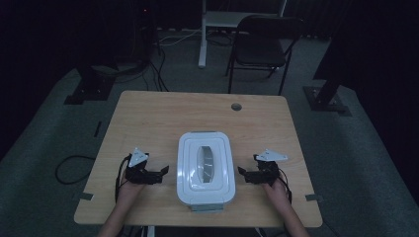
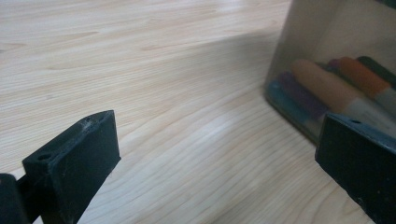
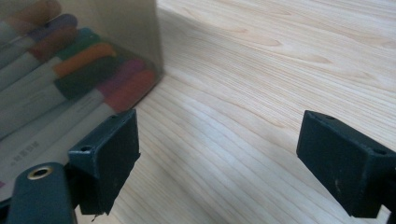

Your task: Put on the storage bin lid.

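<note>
A white-lidded plastic box [image 1: 204, 167] lies in the middle of the wooden table, lid on, with a clear window in the lid. Through its translucent wall [image 2: 327, 42] I see coloured marker pens [image 2: 327, 86] lying inside; the markers [image 3: 70, 70] also show through the box wall [image 3: 116, 23] in the right gripper view. My left gripper [image 1: 161, 173] rests open on the table just left of the box, jaws wide apart with nothing between them. At the box's right side, my right gripper [image 1: 244, 174] is open too and holds nothing.
The table [image 1: 148, 118] has a round cable hole [image 1: 236, 106] at the back. A folding chair [image 1: 262, 44] and a white table leg [image 1: 202, 34] stand behind it. Bare wood lies behind the box and on both sides.
</note>
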Demonstrator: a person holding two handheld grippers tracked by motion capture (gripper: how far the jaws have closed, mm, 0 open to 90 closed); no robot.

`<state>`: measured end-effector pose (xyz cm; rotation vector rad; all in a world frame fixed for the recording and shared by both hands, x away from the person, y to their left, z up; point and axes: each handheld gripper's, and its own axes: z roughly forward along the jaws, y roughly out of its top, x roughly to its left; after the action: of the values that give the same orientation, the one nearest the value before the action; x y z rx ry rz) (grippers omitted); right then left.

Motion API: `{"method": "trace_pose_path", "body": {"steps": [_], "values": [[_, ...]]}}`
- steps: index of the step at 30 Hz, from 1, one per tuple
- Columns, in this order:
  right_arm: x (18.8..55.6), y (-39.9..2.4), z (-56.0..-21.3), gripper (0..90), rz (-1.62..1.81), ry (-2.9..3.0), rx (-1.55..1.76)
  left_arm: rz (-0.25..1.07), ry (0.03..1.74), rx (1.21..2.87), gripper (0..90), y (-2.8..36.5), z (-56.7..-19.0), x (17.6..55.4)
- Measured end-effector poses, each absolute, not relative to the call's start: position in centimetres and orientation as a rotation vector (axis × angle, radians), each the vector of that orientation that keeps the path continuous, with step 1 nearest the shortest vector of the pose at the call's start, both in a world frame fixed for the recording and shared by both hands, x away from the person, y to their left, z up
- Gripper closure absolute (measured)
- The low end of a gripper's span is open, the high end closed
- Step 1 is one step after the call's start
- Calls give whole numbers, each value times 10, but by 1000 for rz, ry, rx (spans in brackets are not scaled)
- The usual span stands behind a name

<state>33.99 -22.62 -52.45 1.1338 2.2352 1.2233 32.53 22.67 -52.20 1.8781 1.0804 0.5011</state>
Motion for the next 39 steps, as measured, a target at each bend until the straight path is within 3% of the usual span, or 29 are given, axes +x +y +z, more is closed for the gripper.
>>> {"method": "trace_pose_path", "body": {"steps": [14,39], "values": [[334,-262,-523,127,1164,2112,1243,542,1171,1817,5,269,-520,315],[311,-321,-526,127,1038,1906,1466,623,1478,1751,4,326,-524,287]]}}
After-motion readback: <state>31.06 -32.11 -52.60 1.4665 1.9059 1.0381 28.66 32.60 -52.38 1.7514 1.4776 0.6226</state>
